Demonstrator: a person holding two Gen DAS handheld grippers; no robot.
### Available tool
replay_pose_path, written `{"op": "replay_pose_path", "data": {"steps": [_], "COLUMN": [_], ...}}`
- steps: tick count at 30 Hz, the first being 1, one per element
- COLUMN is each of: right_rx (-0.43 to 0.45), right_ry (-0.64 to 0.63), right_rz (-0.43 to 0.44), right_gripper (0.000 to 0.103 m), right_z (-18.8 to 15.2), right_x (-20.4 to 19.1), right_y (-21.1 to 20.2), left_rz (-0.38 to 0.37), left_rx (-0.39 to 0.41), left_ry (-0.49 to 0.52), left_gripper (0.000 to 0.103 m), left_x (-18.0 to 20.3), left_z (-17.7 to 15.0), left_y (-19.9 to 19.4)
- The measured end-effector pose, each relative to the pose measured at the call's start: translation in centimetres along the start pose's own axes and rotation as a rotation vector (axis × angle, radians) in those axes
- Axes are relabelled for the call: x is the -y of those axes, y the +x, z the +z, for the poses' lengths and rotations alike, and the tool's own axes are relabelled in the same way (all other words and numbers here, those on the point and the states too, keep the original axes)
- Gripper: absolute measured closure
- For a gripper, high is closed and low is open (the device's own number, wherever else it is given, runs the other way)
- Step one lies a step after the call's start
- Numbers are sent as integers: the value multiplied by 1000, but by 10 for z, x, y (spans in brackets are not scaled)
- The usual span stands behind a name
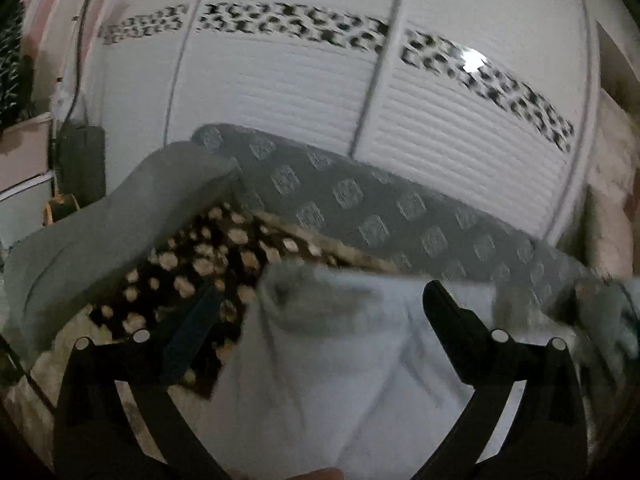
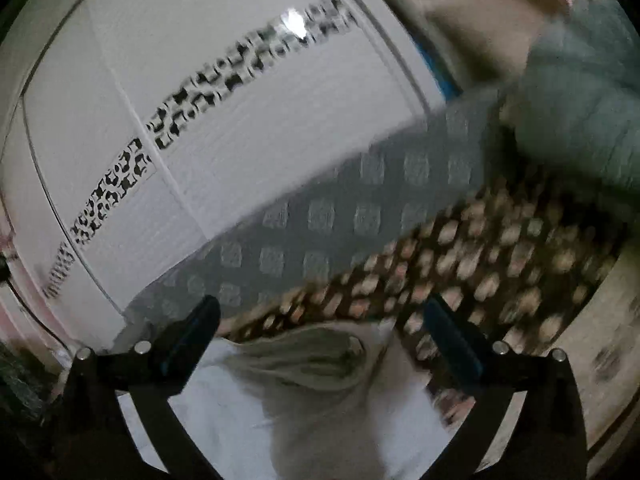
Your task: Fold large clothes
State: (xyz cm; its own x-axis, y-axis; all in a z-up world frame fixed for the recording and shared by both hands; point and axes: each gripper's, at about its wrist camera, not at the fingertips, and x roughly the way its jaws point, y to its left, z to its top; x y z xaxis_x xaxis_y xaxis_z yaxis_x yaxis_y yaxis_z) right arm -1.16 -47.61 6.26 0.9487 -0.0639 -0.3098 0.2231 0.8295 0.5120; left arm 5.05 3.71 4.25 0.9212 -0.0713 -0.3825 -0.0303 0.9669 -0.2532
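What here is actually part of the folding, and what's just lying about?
Part of the job:
white garment
left hand-held gripper
right hand-held gripper

Lying about:
spotted blanket
grey patterned cover
grey pillow
white wardrobe doors

A pale white cloth garment (image 1: 320, 360) lies at 6 o'clock; a black, tan-spotted fleece blanket (image 1: 224, 248) at 9; a grey square-patterned bedcover (image 1: 360, 200) centre; white ribbed wardrobe doors (image 1: 300, 92) at 12.
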Motion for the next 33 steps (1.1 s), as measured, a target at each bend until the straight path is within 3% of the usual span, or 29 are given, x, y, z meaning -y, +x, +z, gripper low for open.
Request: {"op": "replay_pose_path", "data": {"steps": [3,7,11,13,16,20,23,27,31,33], "right_rx": [-3,-151,-265,-294,-357,-372,-403,-481,-471,-472], "right_ry": [-43,-155,-357,-346,-324,-416,-339,-249,-224,-207], "right_rz": [61,139,85,66,0,-111,-103,-67,-103,-112], "right_gripper": [1,1,1,1,1,1,1,1,1,1], "right_z": [-12,-58,-100,-104,-109,-105,-98,-103,-119,-129], "right_x": [-25,-62,-82,-76,-59,-47,-23,-6,1,5], "right_y": [-12,2,31,44,78,114,134,166,196,213], "left_rz": [9,-23,-87,-71,-49,29,39,11,-5,-53], "left_rx": [2,-18,-86,-114,-138,-159,-227,-321,-365,-401], "left_ry": [106,231,336,349,284,191,121,87,54,8], "left_gripper": [3,3,3,3,3,3,3,3,3,3], "left_x": [25,55,75,74,61,32,-2,-24,-28,-39], "left_z": [-30,-57,-84,-88,-74,-45,-44,-61,-71,-80], "left_y": [-4,9,31,47,75,120,154,190,218,237]}}
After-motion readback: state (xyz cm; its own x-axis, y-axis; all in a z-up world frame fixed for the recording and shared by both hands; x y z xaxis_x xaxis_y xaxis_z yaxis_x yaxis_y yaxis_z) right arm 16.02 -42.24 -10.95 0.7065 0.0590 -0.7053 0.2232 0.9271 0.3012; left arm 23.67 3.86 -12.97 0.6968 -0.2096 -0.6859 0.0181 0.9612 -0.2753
